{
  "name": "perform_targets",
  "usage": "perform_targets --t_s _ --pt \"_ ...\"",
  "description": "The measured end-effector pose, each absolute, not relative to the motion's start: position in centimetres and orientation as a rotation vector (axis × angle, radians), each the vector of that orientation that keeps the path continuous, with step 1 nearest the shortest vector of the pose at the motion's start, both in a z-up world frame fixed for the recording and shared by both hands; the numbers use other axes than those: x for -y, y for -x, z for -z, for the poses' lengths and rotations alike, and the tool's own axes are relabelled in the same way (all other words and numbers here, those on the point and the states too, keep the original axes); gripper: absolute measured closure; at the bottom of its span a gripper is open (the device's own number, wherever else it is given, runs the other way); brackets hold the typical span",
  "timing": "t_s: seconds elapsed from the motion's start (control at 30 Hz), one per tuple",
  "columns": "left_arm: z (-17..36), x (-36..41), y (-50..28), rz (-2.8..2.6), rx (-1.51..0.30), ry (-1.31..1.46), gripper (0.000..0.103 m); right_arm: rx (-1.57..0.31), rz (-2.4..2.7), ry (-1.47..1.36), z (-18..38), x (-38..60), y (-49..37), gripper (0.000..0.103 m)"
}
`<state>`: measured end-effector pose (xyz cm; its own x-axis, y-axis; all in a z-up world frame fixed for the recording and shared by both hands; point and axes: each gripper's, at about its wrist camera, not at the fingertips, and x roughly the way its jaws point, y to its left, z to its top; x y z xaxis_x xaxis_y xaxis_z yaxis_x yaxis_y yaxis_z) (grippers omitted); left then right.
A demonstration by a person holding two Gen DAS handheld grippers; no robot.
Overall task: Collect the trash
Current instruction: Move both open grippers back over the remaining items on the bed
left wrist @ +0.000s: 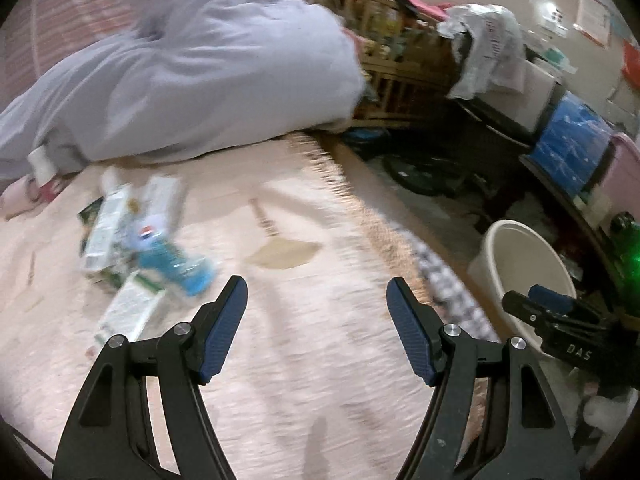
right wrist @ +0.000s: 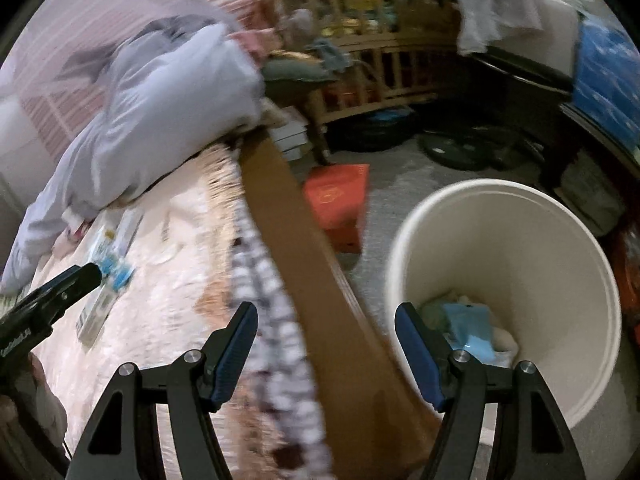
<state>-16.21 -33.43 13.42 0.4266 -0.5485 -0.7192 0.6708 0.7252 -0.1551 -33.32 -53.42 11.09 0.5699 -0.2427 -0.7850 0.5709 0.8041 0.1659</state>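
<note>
Left gripper (left wrist: 316,320) is hovering over the pale pink bedspread (left wrist: 280,360), jaws spread apart, nothing between them. Right gripper (right wrist: 326,344) is likewise released and empty, hanging over the bed's edge beside the round white plastic bin (right wrist: 560,280). Trash is lying on the bedspread: a blue-labelled plastic bottle (left wrist: 176,264) among white-and-green cartons (left wrist: 106,232). Blue wrapper (right wrist: 472,332) is sitting inside the bin.

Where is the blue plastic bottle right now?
In the left wrist view the blue plastic bottle lies left of centre on the pink bedspread, among white cartons, untouched.
</note>
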Motion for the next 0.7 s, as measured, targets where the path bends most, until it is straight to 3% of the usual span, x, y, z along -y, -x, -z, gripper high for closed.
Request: perform_targets --t_s 0.57,0.7 --pt "-10.4 17.5 8.1 0.481 -0.905 -0.116 0.032 -0.938 0.131 -0.279 -9.4 42.6 21.2 0.034" --pt "-9.9 15.3 5.6 0.437 -0.929 -0.086 0.032 -0.930 0.013 -0.237 -9.1 39.9 16.7 0.042"
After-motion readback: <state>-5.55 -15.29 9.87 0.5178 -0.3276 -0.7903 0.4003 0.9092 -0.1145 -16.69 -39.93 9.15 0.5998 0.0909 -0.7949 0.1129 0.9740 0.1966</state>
